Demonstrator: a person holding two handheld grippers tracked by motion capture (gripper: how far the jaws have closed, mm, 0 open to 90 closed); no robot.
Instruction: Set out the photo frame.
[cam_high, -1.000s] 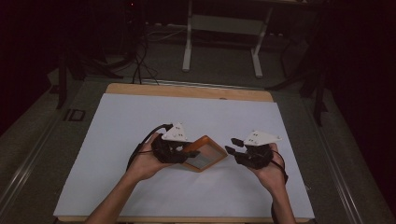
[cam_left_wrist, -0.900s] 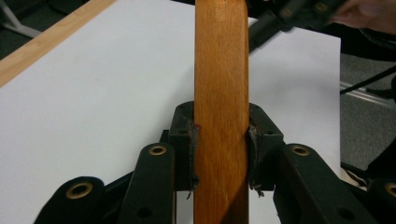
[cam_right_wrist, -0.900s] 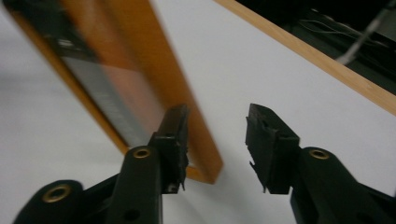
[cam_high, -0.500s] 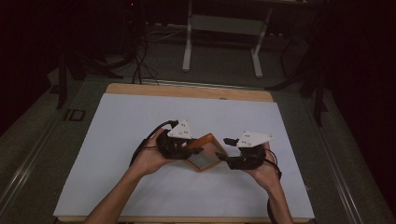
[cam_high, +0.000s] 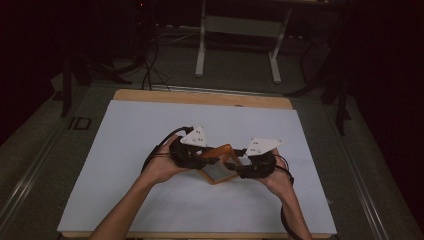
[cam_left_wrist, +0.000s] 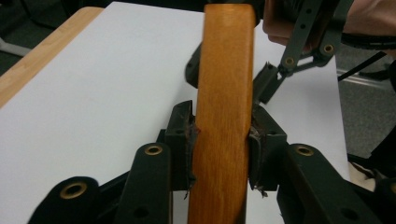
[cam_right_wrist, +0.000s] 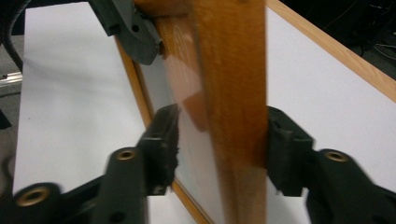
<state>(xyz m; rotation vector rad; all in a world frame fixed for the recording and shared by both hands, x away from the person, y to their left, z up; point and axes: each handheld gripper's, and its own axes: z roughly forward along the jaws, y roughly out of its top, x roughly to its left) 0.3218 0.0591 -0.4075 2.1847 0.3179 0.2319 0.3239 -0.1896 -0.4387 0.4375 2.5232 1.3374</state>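
Note:
A wooden picture frame with a glass pane is held tilted above the white mat, between my two grippers. My left gripper is shut on one rail of the frame; its pads press the wood from both sides, though the jaws have just been opening a little. My right gripper comes in from the right. Its jaws have just been closing and stand around the opposite rail: the right pad is at the wood, and the left pad sits a little off it over the glass. The right gripper view is blurred.
A white mat covers the wooden table. Beyond the far edge are a white metal stand, cables and dark floor. In the left gripper view, the right gripper appears behind the frame.
My right gripper has moved left from beside the frame to its right rail, and its jaws now straddle the rail. The left hand and the frame have hardly moved.

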